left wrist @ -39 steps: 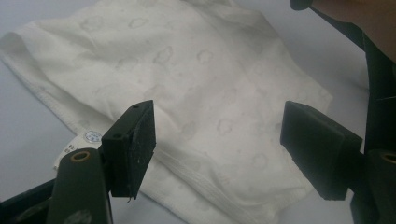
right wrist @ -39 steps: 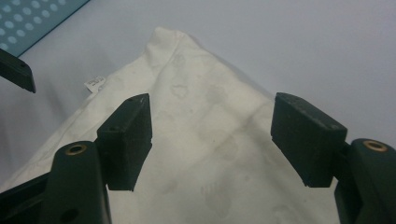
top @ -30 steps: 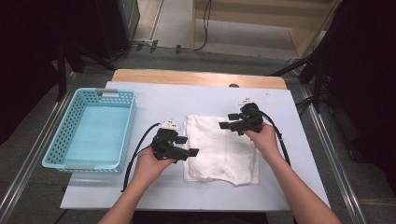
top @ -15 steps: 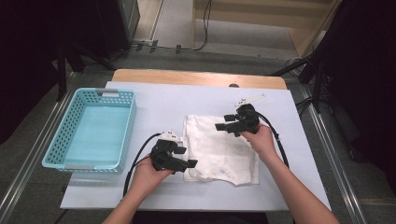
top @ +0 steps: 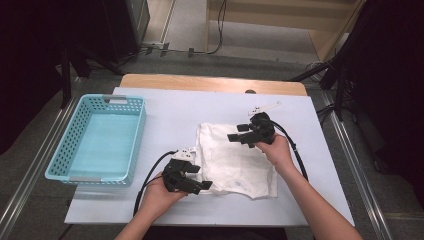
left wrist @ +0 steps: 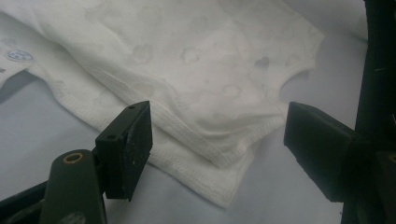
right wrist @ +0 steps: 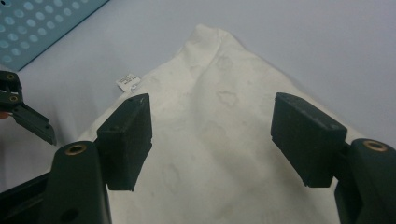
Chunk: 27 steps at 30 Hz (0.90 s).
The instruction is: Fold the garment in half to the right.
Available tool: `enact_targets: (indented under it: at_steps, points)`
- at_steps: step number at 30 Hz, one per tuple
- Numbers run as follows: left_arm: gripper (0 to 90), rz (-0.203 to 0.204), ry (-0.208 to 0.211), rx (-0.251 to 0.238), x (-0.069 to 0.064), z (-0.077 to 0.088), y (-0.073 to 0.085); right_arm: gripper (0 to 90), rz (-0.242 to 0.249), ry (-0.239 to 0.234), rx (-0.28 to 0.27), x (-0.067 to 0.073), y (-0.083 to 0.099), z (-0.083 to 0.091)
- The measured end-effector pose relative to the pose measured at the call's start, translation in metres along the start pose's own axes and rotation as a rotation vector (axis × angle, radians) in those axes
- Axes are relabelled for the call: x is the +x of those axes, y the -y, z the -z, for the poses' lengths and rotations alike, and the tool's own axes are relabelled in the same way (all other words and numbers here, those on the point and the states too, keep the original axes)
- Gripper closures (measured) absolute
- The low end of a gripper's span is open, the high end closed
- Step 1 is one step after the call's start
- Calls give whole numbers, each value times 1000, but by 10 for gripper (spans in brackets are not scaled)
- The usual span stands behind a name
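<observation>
White garment [left wrist: 196,70] cut off by top and left edges in left gripper view; lower part cut by bottom edge in right gripper view. Label [right wrist: 127,82] print too small to read. Basket [right wrist: 37,23] mostly out of frame.

Left tongs [top: 204,186] nearer, at garment [top: 235,162] corner.
</observation>
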State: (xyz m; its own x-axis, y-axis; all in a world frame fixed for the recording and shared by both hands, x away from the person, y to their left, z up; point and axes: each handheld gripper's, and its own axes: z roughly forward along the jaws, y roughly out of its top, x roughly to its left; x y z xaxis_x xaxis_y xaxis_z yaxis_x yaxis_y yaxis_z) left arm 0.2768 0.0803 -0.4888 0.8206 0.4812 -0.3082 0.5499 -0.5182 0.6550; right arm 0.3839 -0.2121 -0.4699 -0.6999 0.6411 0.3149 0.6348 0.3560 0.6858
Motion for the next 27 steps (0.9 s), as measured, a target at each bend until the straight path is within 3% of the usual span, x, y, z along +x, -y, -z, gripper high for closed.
enact_targets:
  at_steps: [6,12,22,25,27]
  points:
    - [243,-27,-53,49,-1,-12,3,278,16,-2,11,3,0,-4]
    - [250,-59,-71,36,-6,-15,6,278,21,-4,19,6,0,-7]
    - [301,-158,-190,37,-22,-22,11,275,24,-17,7,15,-5,-16]
    - [320,-212,-245,42,-29,-26,14,275,28,-19,13,17,-6,-19]
    - [379,-209,-232,27,-30,-25,15,275,29,-19,17,18,-6,-21]
